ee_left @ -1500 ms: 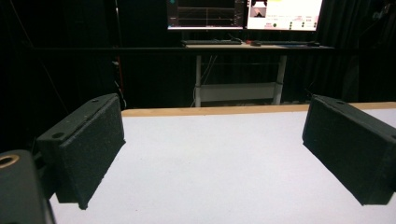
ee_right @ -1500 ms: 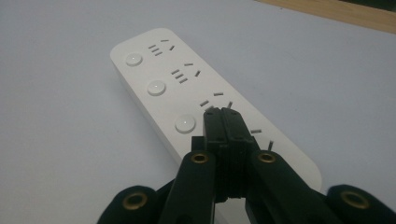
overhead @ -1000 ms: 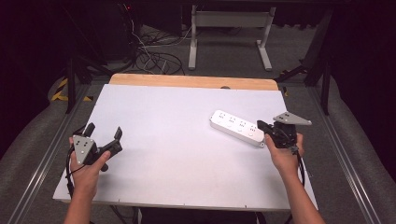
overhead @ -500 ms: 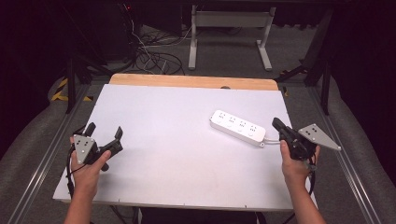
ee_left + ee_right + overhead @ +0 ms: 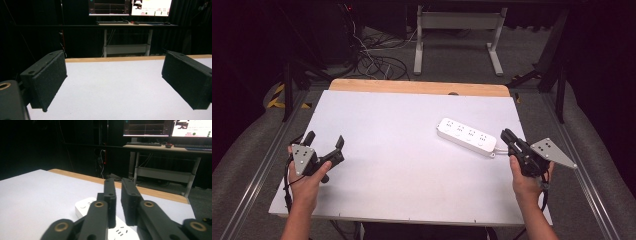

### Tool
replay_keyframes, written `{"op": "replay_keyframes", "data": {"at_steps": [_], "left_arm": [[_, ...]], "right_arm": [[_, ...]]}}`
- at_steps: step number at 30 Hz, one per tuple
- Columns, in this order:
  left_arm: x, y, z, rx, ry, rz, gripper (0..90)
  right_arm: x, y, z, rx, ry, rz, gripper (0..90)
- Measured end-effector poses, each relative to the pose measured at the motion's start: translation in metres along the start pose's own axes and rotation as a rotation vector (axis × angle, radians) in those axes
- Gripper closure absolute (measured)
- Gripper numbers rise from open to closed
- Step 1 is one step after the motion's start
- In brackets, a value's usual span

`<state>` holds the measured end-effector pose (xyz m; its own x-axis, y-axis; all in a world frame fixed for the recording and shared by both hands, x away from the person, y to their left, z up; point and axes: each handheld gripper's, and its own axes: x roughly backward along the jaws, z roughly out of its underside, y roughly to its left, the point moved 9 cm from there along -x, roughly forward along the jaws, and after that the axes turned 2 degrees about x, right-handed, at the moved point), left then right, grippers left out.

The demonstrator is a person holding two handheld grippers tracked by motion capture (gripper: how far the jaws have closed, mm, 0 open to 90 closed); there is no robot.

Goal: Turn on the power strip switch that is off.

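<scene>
White power strip (image 5: pixel 467 136) lies slanted on white table (image 5: pixel 402 165), right of centre. Right gripper (image 5: pixel 508 137) just beside strip's near end, jaws nearly together (just been opening), nothing between. Left gripper (image 5: pixel 325 141) well apart at table's left, jaws spread.

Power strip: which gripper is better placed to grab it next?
Right. The right gripper sits just off the near end of the power strip, jaws barely apart. The left gripper is across the table, open.

free: bare table (image 5: pixel 402 165) centre, left, front | obstacle: power strip (image 5: pixel 466 136) at right, lying flat
</scene>
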<state>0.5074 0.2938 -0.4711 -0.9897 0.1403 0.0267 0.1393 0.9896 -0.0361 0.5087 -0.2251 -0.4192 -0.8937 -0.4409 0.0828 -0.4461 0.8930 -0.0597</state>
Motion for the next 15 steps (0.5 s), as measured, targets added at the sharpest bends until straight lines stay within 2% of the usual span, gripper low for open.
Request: {"op": "replay_keyframes", "data": {"at_steps": [2, 4, 6, 7, 8, 10, 11, 13, 15], "left_arm": [[0.0, -0.0001, 0.0002, -0.001, 0.001, 0.001, 6.3], [0.0, -0.0001, 0.0, 0.0, 0.0, 0.001, 6.3], [0.0, -0.0001, 0.0, 0.0, 0.0, 0.001, 6.3], [-0.0001, -0.0002, 0.0, -0.001, 0.0, 0.001, 6.3], [-0.0002, -0.0003, 0.0001, -0.002, 0.0, 0.002, 6.3], [-0.0002, -0.0001, 0.0001, -0.003, 0.001, 0.001, 6.3], [-0.0002, -0.0002, 0.0, -0.003, 0.0, 0.001, 6.3], [-0.0002, -0.0002, 0.0001, -0.003, 0.001, 0.001, 6.3], [-0.0003, -0.0003, 0.0001, -0.001, 0.001, 0.002, 6.3]], "right_arm": [[-0.0004, 0.0001, 0.0002, -0.004, 0.001, 0.0, 73.9], [-0.0016, -0.0003, 0.001, -0.004, 0.001, 0.004, 62.8], [-0.0042, -0.0009, 0.0029, -0.013, 0.002, 0.008, 49.6], [-0.0069, -0.0013, 0.0047, -0.026, 0.001, 0.004, 37.5], [-0.0069, -0.0013, 0.0047, -0.026, 0.001, 0.004, 37.5], [-0.0082, -0.001, 0.0043, -0.04, -0.009, 0.003, 30.1], [-0.008, -0.0015, 0.0017, -0.046, -0.033, 0.013, 25.1], [-0.008, -0.0018, 0.0005, -0.049, -0.046, 0.019, 22.2], [-0.0096, -0.0007, 0.0007, -0.03, -0.056, 0.01, 20.3]]}}
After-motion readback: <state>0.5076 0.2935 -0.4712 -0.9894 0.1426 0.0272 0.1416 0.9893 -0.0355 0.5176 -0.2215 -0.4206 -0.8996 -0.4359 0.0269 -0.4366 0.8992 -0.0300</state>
